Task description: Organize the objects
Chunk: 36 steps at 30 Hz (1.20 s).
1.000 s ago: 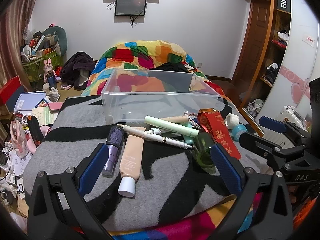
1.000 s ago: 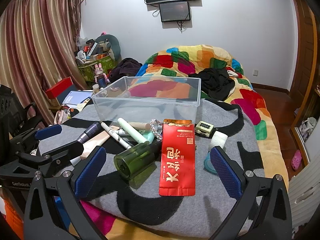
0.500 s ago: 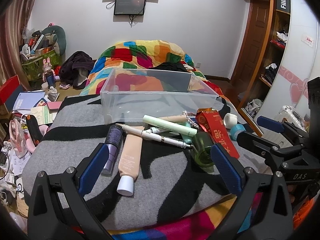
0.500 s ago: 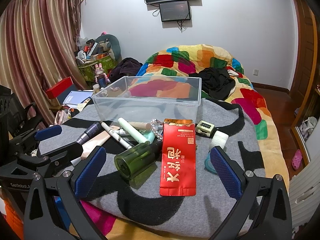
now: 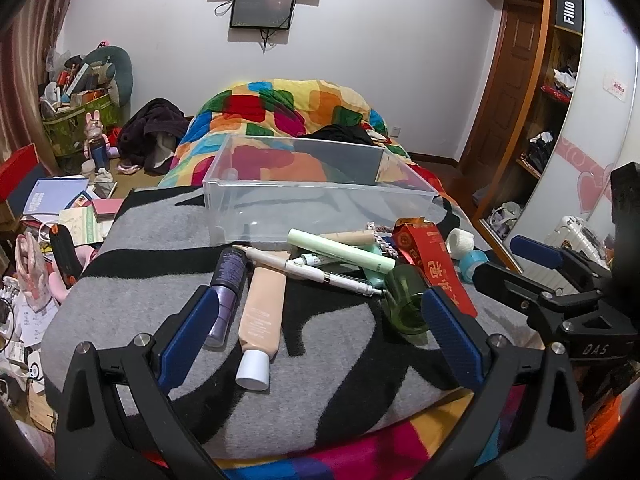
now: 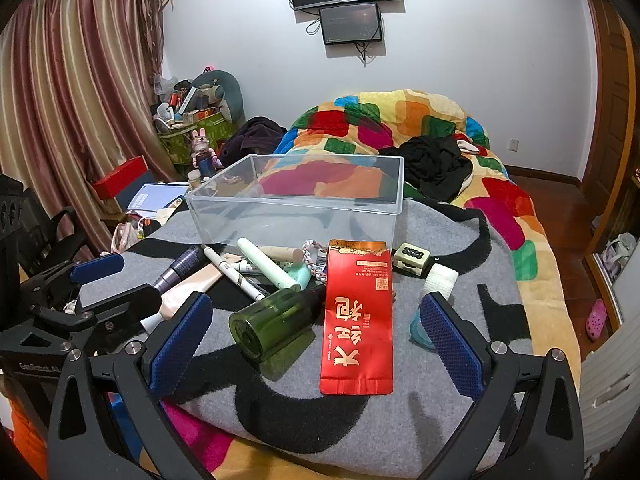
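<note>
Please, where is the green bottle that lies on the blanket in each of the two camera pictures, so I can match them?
Left wrist view: the green bottle lies right of centre, its round end toward the camera, close to the right finger of the left tongs.
Right wrist view: the green bottle lies left of centre, just left of the red packet.
Shared landmark: the clear plastic box behind the pile.

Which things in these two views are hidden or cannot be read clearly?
- Teal tape roll: right wrist view, mostly behind the right gripper finger.
- Small white tube: left wrist view, label too small, partly under the pale green tube.
- Purple bottle: left wrist view, lower end behind the left gripper finger.
</note>
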### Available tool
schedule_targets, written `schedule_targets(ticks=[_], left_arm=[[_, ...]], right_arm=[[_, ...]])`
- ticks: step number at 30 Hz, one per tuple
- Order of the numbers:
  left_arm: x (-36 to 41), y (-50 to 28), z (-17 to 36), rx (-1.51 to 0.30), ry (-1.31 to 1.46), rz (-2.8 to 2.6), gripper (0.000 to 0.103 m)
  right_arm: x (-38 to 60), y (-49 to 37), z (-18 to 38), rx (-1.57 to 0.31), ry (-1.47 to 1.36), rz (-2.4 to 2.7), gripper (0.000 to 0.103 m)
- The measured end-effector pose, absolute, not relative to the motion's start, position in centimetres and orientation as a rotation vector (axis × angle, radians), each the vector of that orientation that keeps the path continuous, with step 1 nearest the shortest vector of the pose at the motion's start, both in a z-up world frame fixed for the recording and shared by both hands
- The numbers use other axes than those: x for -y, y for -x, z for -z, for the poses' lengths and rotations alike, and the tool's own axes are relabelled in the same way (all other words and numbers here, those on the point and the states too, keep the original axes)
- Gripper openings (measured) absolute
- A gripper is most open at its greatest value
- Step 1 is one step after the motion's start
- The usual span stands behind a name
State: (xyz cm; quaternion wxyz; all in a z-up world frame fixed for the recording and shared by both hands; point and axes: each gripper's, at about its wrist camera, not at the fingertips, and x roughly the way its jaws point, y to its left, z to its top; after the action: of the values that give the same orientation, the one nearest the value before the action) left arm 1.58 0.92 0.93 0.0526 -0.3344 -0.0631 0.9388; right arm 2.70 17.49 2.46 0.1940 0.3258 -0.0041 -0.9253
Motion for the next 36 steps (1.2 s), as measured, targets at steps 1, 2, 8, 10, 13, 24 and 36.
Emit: schedule_targets(ticks=[1, 2, 8, 10, 13, 24, 36], left_arm=[[-0.8, -1.5, -0.9, 0.194, 1.02, -2.853, 0.1], [-0.8, -1.4, -0.7, 0.194, 1.031, -2.847, 0.095], [0.0, -0.6, 0.2, 0.2, 1.092, -2.855, 0.084], [0.7, -0.5, 0.3, 0.206, 1.102, -2.867, 0.081], [2.2, -0.1, 0.4, 0.223, 1.118, -2.9, 0.073], [5.9, 3.9, 2.7, 0.235, 1.3, -2.917, 0.057], [5.8, 6.4, 5.2, 0.215, 1.391, -2.888, 0.025]], right_arm=[[-17.5, -2.6, -2.4, 0.013, -0.919, 2.592, 0.103], [-17.5, -2.4, -2.1, 0.016, -0.923, 2.59, 0.103], [-17.9, -2.1, -1.4, 0.004, -0.923, 2.586, 0.098], [-18.6, -2.0, -1.4, 0.005, -0.922, 2.596, 0.093], [-19.9, -1.5, -1.2, 0.027, -0.934, 2.618, 0.085], [-24.6, 1.1, 1.0, 0.126, -1.08, 2.683, 0.067], [-24.7, 3.4, 3.7, 0.185, -1.194, 2.635, 0.039]])
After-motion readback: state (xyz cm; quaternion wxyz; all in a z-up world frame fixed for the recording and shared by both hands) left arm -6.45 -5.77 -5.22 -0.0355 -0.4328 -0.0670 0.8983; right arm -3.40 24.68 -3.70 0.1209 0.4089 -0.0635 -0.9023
